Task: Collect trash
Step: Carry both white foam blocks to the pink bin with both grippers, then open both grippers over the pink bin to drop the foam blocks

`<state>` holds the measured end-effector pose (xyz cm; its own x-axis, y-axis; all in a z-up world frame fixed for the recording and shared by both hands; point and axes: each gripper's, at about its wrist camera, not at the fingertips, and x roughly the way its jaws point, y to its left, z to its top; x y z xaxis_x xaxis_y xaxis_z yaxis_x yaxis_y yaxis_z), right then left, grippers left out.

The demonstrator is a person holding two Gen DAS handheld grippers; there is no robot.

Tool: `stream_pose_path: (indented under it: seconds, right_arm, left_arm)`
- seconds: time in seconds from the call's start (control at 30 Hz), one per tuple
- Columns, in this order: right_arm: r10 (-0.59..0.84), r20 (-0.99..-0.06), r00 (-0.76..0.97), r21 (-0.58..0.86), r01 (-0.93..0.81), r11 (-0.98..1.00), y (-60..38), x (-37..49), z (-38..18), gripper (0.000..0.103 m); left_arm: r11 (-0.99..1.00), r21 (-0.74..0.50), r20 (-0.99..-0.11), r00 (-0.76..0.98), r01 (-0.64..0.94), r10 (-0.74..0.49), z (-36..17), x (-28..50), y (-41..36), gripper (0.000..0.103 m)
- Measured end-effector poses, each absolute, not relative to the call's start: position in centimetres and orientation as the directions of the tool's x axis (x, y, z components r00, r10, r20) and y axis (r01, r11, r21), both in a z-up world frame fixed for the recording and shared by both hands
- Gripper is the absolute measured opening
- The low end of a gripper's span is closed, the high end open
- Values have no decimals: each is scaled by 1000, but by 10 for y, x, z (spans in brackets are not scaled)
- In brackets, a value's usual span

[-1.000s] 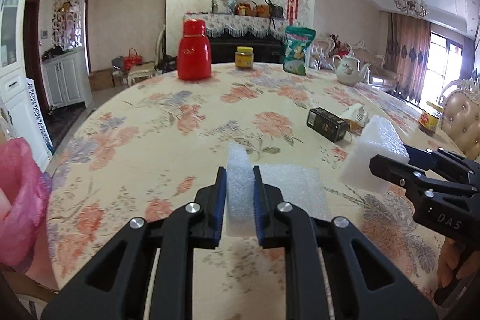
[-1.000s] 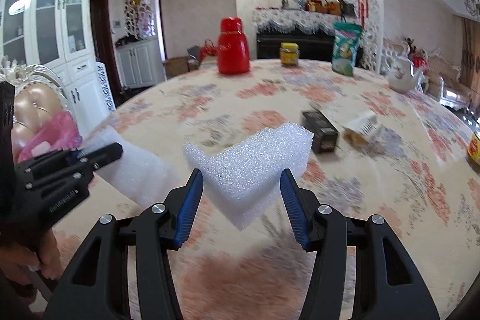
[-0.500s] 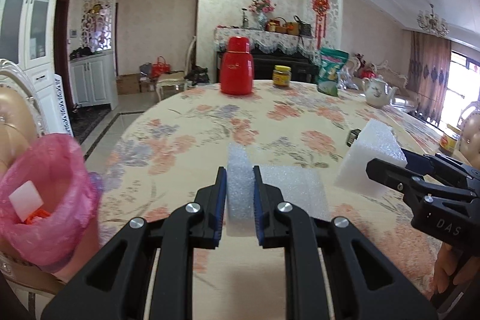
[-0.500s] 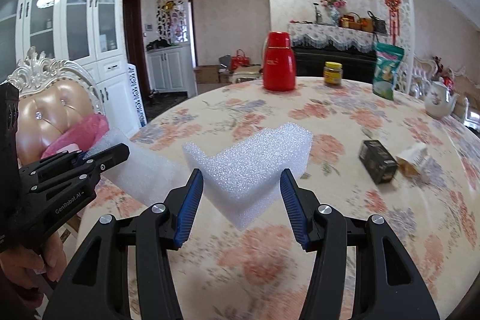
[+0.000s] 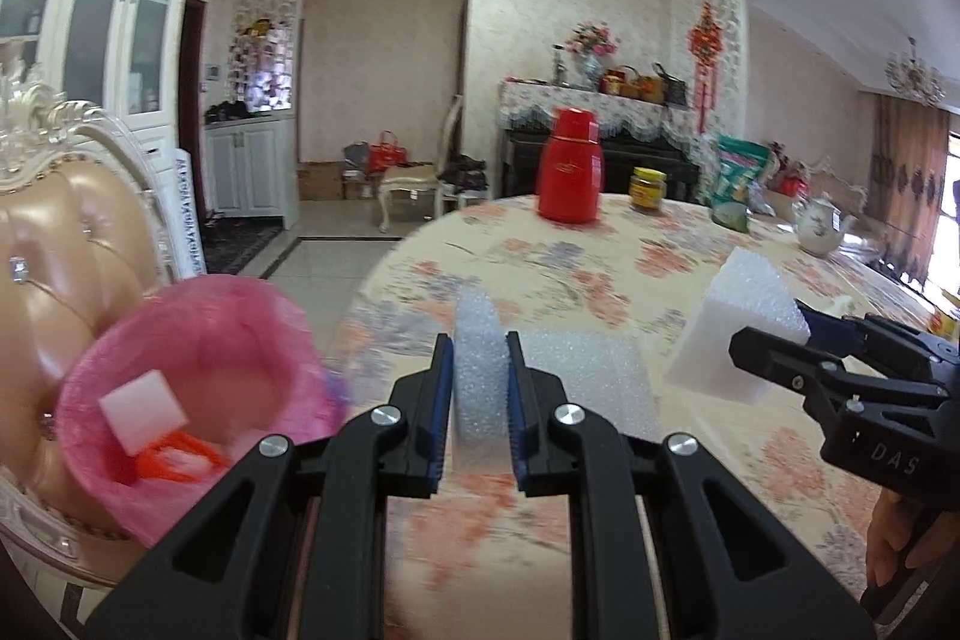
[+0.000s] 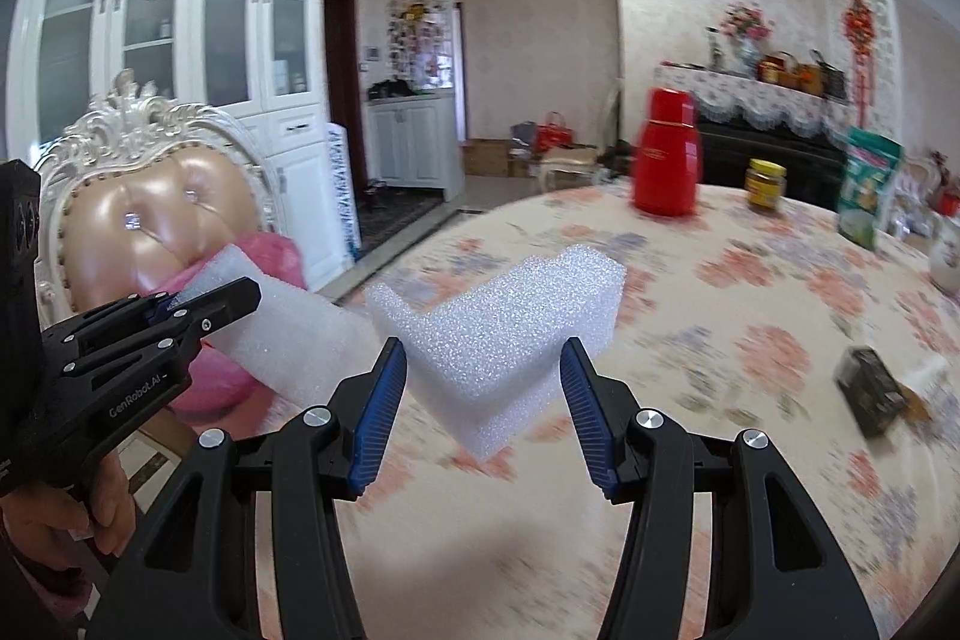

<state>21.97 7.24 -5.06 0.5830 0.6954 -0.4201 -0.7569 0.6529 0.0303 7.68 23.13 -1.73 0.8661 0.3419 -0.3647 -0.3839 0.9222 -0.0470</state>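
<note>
— Two foam pieces in hand, both swung toward the pink bag since a second ago. Noticed the shift at 9 o'clock?

— Yes. Left wrist view: pink trash bag [image 5: 180,400] now large at 8 o'clock, mouth open, perched on the padded chair [image 5: 66,244]; only a sliver at the frame edge earlier. White scrap [image 5: 144,411] and something orange [image 5: 180,454] already inside.

— And the left gripper [image 5: 478,400]?

— Clamped tight on the thin foam slab [image 5: 477,376], same pinch as before, slab standing upright between the blue pads. Not over the bag's mouth yet; bag off to the left of it.

— Further right?

— Right gripper [image 6: 483,400] closed on the L-shaped foam block [image 6: 504,328], pads pressing its two sides, grip unchanged. In its view the left gripper sits at 9 o'clock with the slab's far end just in front of the pink bag. Floral tabletop [image 6: 750,340] sliding out toward 3 o'clock, blurred.

— Meaning for the job?

— Carry nearly done, drop not yet made. Likely next: slab over the bag's mouth, release, then the block. Still waiting on the tabletop at 3 o'clock: small dark box [image 6: 873,391] and a crumpled wrapper [image 6: 927,376] beside it. Red thermos [image 6: 669,160] and yellow-lidded jar [image 6: 766,184] probably not trash.
</note>
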Motion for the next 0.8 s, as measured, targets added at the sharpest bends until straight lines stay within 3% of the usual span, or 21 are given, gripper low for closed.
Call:
stream_pose_path:
  seconds: [0.43, 0.8]
  right_arm:
    - [820, -422, 386, -3, -905, 425, 198, 197, -43, 51]
    - [863, -454, 222, -2, -969, 249, 279, 184, -56, 52]
  left_arm:
    - [798, -50, -353, 758, -600, 548, -9, 21, 345, 16]
    - [718, -53, -386, 677, -694, 626, -14, 9, 425, 16]
